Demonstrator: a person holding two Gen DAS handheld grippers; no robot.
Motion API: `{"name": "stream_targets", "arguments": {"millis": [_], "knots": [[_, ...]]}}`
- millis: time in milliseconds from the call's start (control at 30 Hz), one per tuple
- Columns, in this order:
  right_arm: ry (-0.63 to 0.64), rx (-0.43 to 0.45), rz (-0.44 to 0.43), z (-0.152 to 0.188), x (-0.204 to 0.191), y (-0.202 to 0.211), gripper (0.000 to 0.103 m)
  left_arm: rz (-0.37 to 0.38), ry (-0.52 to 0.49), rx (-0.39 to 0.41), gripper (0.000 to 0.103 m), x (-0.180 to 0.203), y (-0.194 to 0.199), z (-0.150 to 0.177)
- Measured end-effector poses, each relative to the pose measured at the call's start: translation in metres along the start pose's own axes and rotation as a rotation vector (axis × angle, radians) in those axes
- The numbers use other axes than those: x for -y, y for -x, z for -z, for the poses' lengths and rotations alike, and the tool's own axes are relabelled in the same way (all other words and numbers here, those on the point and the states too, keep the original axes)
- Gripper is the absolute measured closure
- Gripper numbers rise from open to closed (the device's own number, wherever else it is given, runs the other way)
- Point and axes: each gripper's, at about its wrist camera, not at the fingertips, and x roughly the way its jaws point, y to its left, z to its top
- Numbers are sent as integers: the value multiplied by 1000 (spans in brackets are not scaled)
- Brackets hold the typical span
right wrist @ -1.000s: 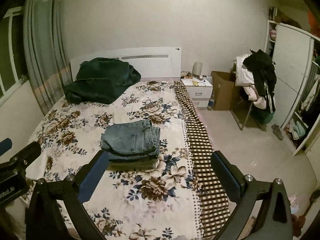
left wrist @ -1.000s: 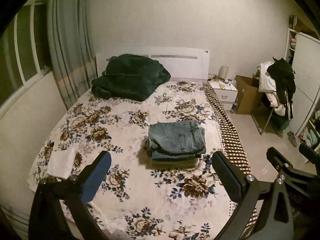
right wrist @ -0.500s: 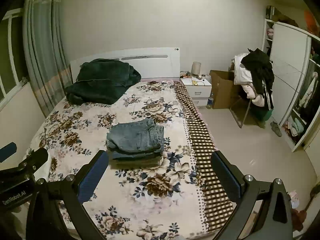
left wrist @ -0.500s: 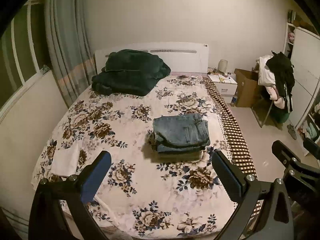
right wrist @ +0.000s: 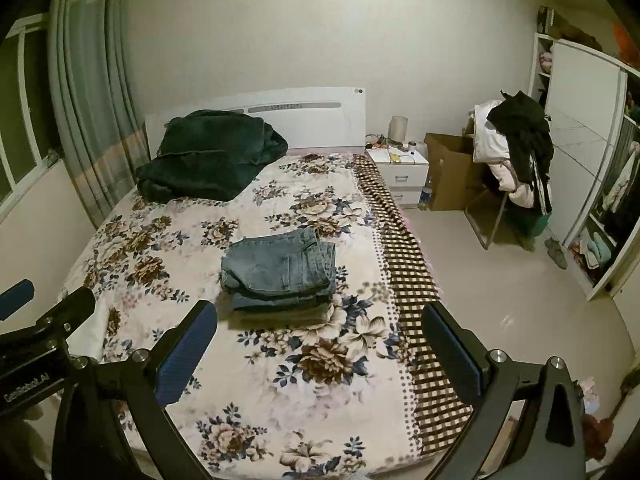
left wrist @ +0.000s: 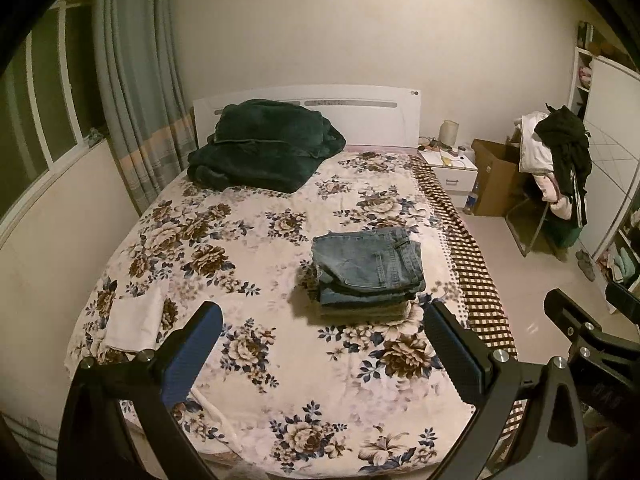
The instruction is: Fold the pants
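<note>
Folded blue jeans [left wrist: 370, 264] lie on top of a small stack of folded pants on the floral bedspread [left wrist: 248, 240], right of the bed's middle. The stack also shows in the right wrist view [right wrist: 280, 270]. My left gripper [left wrist: 324, 344] is open and empty, held well back above the foot of the bed. My right gripper [right wrist: 320, 344] is open and empty too, also back from the stack. The right gripper's tip [left wrist: 576, 324] shows at the right edge of the left wrist view, and the left gripper's tip [right wrist: 48, 320] at the left edge of the right wrist view.
A dark green blanket [left wrist: 264, 144] lies heaped at the headboard. A white cloth [left wrist: 134, 320] lies at the bed's near left corner. A nightstand [right wrist: 400, 172], a cardboard box [right wrist: 452, 168], a chair piled with clothes [right wrist: 516, 148] and a wardrobe [right wrist: 584, 152] stand to the right. The window and curtain are left.
Both grippers have drawn back and up from the bed, so the folded stack looks smaller and farther away. Both stay open and empty. The stack has not moved.
</note>
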Motion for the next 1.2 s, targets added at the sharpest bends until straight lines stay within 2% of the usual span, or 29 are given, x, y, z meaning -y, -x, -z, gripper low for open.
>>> {"name": "stream_targets", "arguments": {"millis": [1200], "knots": [[7, -3, -21, -17, 3, -8, 0, -35, 8, 9, 0, -2, 7, -2]]}}
